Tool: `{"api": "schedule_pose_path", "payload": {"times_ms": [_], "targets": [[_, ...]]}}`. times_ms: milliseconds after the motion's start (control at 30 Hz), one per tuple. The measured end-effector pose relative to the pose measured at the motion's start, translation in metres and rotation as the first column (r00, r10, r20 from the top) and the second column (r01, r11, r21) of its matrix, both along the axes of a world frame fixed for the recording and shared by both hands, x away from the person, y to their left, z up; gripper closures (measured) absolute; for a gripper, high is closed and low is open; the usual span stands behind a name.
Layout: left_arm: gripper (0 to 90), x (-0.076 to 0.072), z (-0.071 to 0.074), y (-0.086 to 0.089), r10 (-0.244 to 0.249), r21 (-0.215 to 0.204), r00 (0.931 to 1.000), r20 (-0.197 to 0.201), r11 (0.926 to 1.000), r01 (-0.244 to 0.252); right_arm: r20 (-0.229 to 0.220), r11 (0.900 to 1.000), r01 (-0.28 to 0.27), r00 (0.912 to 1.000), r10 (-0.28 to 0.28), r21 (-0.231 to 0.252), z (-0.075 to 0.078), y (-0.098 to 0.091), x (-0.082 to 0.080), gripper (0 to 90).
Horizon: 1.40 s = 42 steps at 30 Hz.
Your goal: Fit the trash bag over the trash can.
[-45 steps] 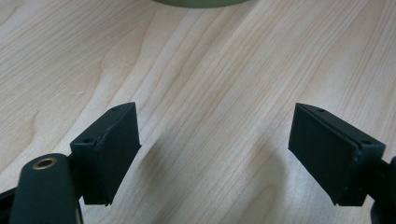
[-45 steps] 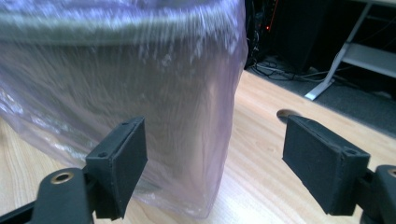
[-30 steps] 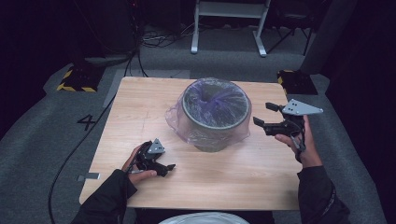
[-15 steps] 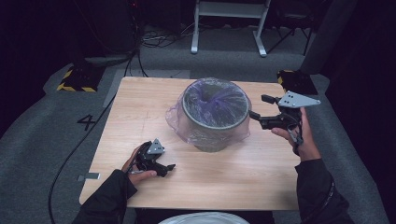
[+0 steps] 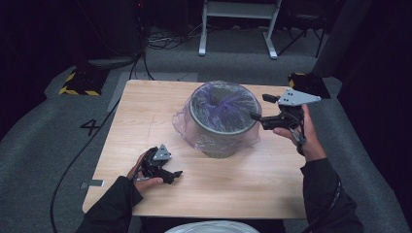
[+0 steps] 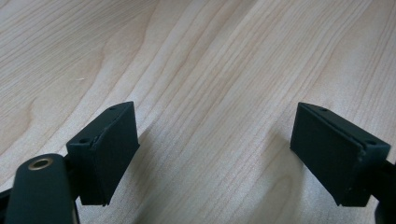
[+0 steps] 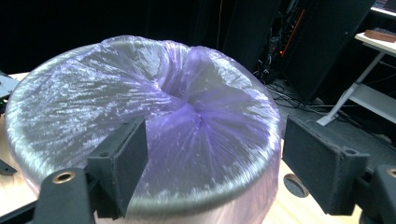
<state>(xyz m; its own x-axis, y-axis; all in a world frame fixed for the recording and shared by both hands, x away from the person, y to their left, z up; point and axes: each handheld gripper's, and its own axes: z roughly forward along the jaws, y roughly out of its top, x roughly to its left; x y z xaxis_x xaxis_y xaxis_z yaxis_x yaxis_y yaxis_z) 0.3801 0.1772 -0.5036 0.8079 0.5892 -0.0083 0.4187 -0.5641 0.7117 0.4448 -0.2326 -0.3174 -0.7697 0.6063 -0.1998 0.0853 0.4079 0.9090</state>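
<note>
The grey bin [image 5: 221, 127] stands just beyond the middle of the wooden table [image 5: 145, 116], lined with a thin purple bag [image 7: 187, 116] that is drawn over its rim and puckers into a hollow at the centre. The right gripper [image 5: 259, 108] hovers at the bin's right rim, jaws wide with nothing between them, over the bag's gathered folds. The left gripper [image 6: 215, 154] rests on the table near the front left corner, well apart from the bin, jaws wide over bare wood. What lies inside the bin is hidden by the plastic. A "4" [image 5: 91, 127] is marked on the floor beside the table.
</note>
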Motion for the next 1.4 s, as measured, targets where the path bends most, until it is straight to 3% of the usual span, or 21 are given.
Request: {"api": "schedule_pose_path", "payload": {"times_ms": [433, 800, 1400], "targets": [[14.6, 0.0, 0.0, 0.0, 0.0, 0.0, 1.0, 0.0, 1.0, 0.0, -0.012, 0.9995, -0.024, 0.9996, 0.024, -0.019, 0.008, 0.023, 0.01, 21.9], [14.6, 0.0, 0.0, 0.0, 0.0, 0.0, 1.0, 0.0, 1.0, 0.0, -0.036, 0.9981, -0.044, 0.9984, 0.042, -0.043, 0.005, 0.043, 0.022, 21.8], [14.6, 0.0, 0.0, 0.0, 0.0, 0.0, 1.0, 0.0, 1.0, 0.0, -0.095, 0.9846, -0.079, 0.9934, 0.065, -0.155, 0.0, 0.076, 0.04, 20.9]]}}
